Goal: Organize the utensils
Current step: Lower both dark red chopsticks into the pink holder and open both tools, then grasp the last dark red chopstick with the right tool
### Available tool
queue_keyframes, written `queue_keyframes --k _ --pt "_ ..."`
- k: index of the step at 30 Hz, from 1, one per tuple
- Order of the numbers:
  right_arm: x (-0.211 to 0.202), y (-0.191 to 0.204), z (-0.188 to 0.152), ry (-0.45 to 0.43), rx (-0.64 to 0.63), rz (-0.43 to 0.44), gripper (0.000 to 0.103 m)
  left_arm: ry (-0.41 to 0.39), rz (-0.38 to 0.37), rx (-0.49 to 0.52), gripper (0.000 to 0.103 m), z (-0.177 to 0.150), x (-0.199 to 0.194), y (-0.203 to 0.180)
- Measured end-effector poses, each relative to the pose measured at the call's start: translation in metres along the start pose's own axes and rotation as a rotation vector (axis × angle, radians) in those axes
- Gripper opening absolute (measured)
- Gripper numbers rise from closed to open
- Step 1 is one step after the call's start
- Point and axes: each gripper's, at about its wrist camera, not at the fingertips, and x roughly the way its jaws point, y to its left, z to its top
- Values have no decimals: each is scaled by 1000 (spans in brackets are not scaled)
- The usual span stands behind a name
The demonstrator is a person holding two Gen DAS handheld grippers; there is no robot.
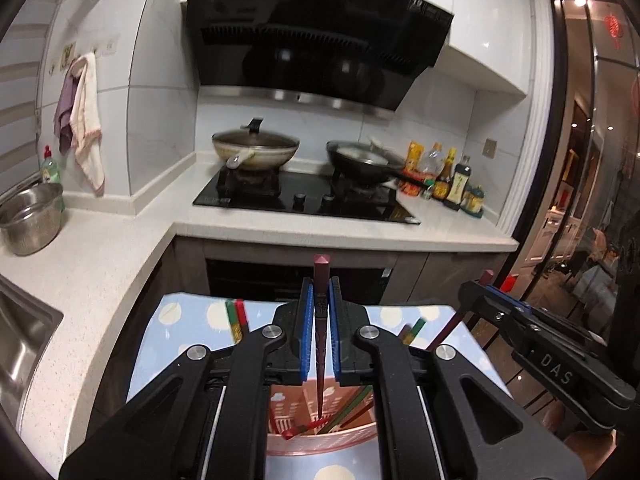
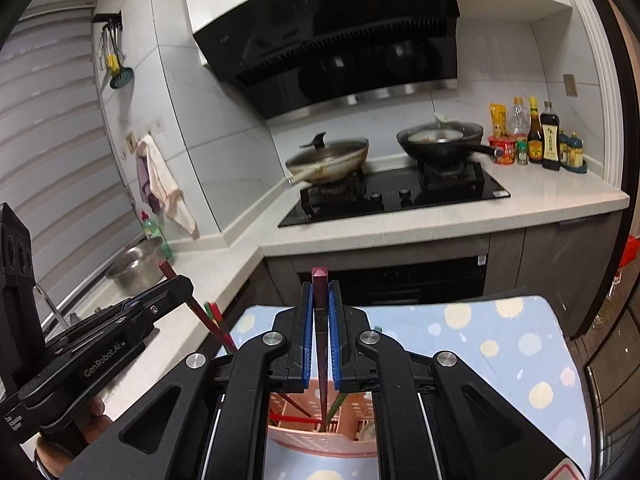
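Observation:
My left gripper (image 1: 320, 292) is shut on a dark maroon chopstick (image 1: 321, 280), held upright with its tip down inside a pink slotted utensil basket (image 1: 320, 442). My right gripper (image 2: 320, 294) is shut on a second maroon chopstick (image 2: 320, 284), also upright over the same pink basket (image 2: 320, 446). Red and green chopsticks (image 1: 344, 412) lean inside the basket. More red and green chopsticks (image 1: 238, 318) stick up behind it on the left. The right gripper also shows in the left wrist view (image 1: 496, 300), and the left gripper shows in the right wrist view (image 2: 168, 292).
The basket stands on a blue dotted cloth (image 2: 500, 344). Behind is a white L-shaped counter (image 1: 280, 224) with a black hob (image 1: 304, 200), a lidded wok (image 1: 256, 150) and a black pan (image 1: 364, 162). Sauce bottles (image 1: 452, 180) stand at right; a steel pot (image 1: 32, 220) and sink (image 1: 20, 344) at left.

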Motion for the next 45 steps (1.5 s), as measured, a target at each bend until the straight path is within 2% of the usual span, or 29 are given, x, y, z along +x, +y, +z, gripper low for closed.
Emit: queue_keyframes --k 1,2,5,7,17,23,30,37,45 --pt "2 -1 -3 5 5 -3 9 5 11 -1 8 -3 2 1" --pt "2 -2 -5 3 11 -12 15 8 23 -4 9 -6 4 2" --pt "0 -2 -10 -3 19 -18 30 18 39 -17 24 -13 3 6" --pt "-5 -2 -12 -9 17 -23 33 17 58 -17 36 -17 0 7" --pt "-36 11 -30 -5 -22 -20 34 32 80 -12 37 -34 -27 9" --pt "-59 13 -55 25 -41 -39 35 55 97 -25 37 -55 -49 16" --pt "-79 14 -113 118 -76 -75 35 105 124 -15 43 -96 -73 20" --pt "-95 13 -187 259 -58 -86 35 198 147 -48 43 -152 -88 22" --pt "-112 15 -261 381 -54 -108 35 311 155 -74 43 -214 -99 23"
